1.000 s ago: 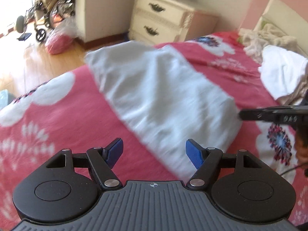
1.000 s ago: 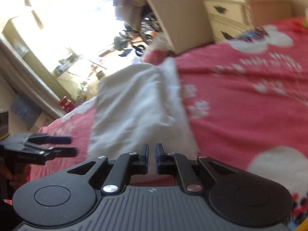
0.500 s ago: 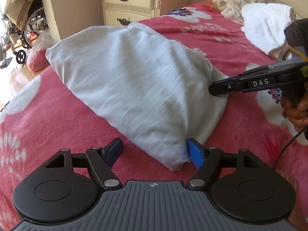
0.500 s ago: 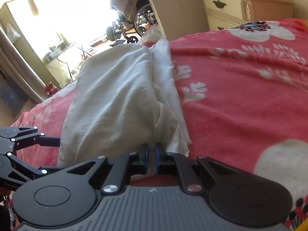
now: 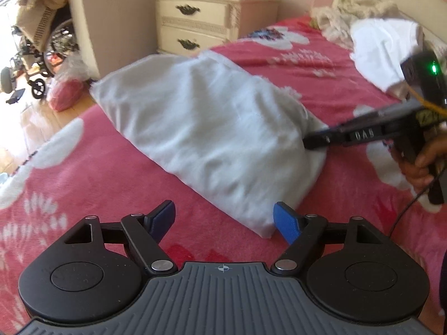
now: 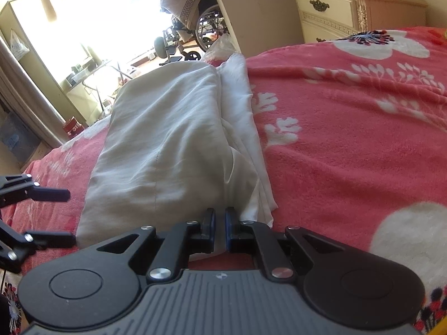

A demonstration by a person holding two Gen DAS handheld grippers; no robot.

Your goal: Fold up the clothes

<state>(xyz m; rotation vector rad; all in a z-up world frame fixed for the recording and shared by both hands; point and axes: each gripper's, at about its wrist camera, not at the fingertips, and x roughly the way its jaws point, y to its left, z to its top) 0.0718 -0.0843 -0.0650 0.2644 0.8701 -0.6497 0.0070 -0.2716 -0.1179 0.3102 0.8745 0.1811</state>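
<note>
- A white garment [image 5: 212,139], folded into a long band, is lying on the bed [image 5: 83,173], its long axis running away from both tools toward the far bed edge near the dresser [image 5: 201,25].
- The right tool [image 6: 220,227] is pinching the near right corner of the garment, jaws nearly together with a thin edge of cloth between them.
- The left tool [image 5: 225,219] is standing wide; its jaws have just been opening, and the near left corner of the garment is lying between them, just beside the right pad, with neither pad pressing on it.
- Both tools are sitting at the near short end, so the far end is lying straight ahead along the band.
- Judgement: the next fold is probably needing both near corners carried forward along that axis; the left tool is needing to close on its corner first.
- More clothes [image 5: 380,44] are lying well apart at the bed's head.
</note>
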